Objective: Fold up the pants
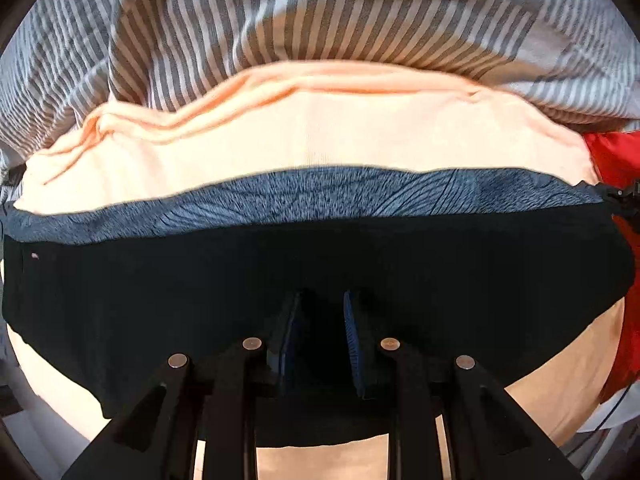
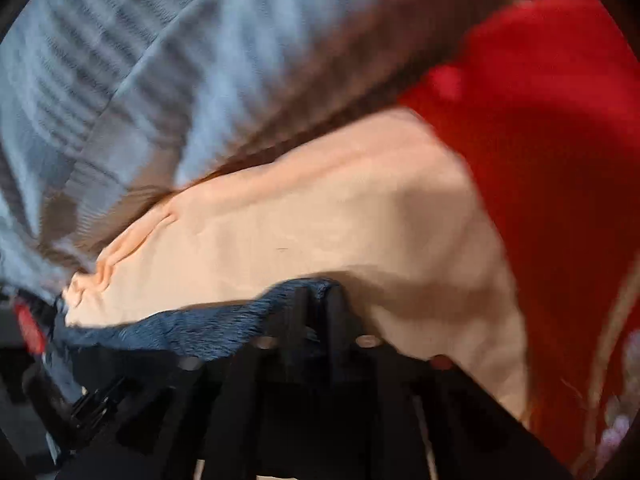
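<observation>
The dark pants (image 1: 320,256) lie across a peach cloth (image 1: 320,136), with their blue patterned waistband (image 1: 320,196) along the far edge. My left gripper (image 1: 320,312) hovers over the black fabric, its blue-padded fingers (image 1: 352,336) apart and empty. In the blurred right wrist view, my right gripper (image 2: 318,300) is shut on the blue waistband (image 2: 200,332) at its corner, over the peach cloth (image 2: 320,232).
A grey striped sheet (image 1: 320,12) covers the far side and also shows in the right wrist view (image 2: 120,60). A red cloth (image 2: 540,160) lies to the right; it shows at the right edge of the left wrist view (image 1: 612,156).
</observation>
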`<state>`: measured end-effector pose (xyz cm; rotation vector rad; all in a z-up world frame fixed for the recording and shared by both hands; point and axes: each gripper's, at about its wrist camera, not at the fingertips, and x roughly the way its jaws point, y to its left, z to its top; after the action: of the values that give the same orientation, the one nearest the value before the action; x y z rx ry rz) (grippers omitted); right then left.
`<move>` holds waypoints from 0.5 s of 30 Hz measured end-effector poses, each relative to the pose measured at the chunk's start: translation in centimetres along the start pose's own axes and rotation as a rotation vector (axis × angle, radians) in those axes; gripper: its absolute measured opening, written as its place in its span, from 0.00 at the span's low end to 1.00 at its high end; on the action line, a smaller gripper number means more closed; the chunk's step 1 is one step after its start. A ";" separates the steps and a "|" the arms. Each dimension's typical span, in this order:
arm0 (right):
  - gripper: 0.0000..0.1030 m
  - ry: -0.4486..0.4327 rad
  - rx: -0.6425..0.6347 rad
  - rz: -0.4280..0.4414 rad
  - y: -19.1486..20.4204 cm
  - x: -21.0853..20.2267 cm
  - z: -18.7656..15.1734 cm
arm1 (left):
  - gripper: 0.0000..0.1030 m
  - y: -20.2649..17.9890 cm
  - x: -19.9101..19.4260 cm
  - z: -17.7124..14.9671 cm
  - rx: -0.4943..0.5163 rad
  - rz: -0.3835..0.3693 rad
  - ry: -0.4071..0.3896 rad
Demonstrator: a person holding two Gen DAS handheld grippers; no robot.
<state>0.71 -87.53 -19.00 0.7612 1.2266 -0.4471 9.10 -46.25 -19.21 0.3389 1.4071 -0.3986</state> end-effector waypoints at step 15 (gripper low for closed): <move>0.15 -0.038 -0.046 -0.034 -2.8 -4.2 -8.7 | 0.62 -3.8 0.7 -2.1 0.177 0.016 -0.032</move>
<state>-8.28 -83.47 -17.02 0.6900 1.2118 -0.4580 5.55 -48.74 -20.20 0.4857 1.3402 -0.5148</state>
